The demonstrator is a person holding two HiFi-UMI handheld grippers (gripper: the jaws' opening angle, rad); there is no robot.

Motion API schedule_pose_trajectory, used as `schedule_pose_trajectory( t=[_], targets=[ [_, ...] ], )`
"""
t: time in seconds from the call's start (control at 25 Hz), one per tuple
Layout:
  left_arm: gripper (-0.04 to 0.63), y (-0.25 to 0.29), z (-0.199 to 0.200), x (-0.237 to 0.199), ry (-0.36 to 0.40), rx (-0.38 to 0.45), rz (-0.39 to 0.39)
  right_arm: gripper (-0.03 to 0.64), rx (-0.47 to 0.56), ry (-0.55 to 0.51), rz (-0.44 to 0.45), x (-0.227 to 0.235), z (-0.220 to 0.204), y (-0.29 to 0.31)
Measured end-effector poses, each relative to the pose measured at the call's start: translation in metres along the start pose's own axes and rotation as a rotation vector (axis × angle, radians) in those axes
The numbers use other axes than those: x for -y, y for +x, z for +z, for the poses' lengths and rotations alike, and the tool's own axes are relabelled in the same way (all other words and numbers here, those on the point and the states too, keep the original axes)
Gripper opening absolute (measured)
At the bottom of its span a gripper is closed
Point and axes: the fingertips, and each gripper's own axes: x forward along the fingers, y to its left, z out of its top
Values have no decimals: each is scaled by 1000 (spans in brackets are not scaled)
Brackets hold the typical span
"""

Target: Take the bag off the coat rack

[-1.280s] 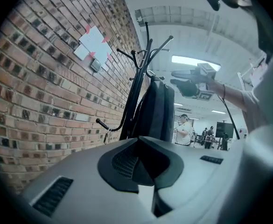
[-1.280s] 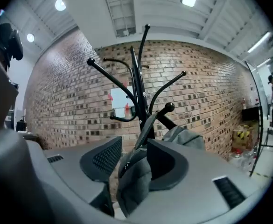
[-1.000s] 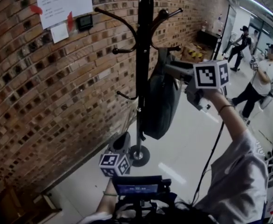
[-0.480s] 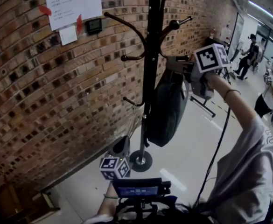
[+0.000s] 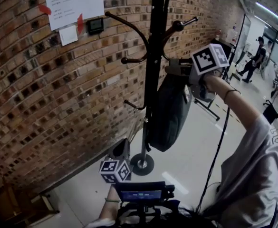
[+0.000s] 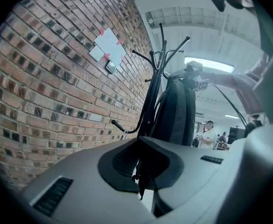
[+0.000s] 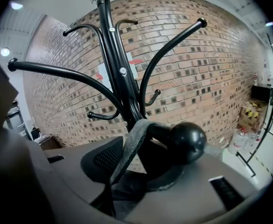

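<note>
Lift not yet done. The dark grey soft-fabric bag [image 5: 169,112] hung on the black metal coat rack [image 5: 153,80]. Its flat woven grey strap [image 7: 130,149] was looped over a curved arm ending in a glossy black ball knob [image 7: 187,141]. Right gripper [image 5: 176,68] was raised at that hook, jaws closing with the strap between them, the grip judged not yet tight. Left gripper [image 5: 121,150] hung low, jaws together, empty. Left to do: clamp the strap, lift it over the knob, carry the bag clear. Rough red brick wall [image 5: 43,108] behind.
</note>
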Motion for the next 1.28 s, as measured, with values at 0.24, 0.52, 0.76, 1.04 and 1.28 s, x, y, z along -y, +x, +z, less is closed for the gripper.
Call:
schedule_pose_trajectory(
  t=[0.24, 0.52, 0.76, 1.04, 1.28],
  targets=[
    [8, 14, -2, 8, -9, 1, -2, 129, -10, 36, 10, 0, 1, 3],
    [8, 28, -6, 21, -14, -1, -17, 118, -77, 151, 46, 1, -1, 11],
    [8, 33, -6, 19, -16, 0, -5, 37, -5, 39, 128, -4, 6, 3],
    [8, 32, -9, -1, -42, 4, 51, 32, 93, -9, 206, -8, 13, -8],
    [8, 32, -7, -12, -47, 0, 81, 26, 98, 58, 360, -26, 11, -22]
  ],
)
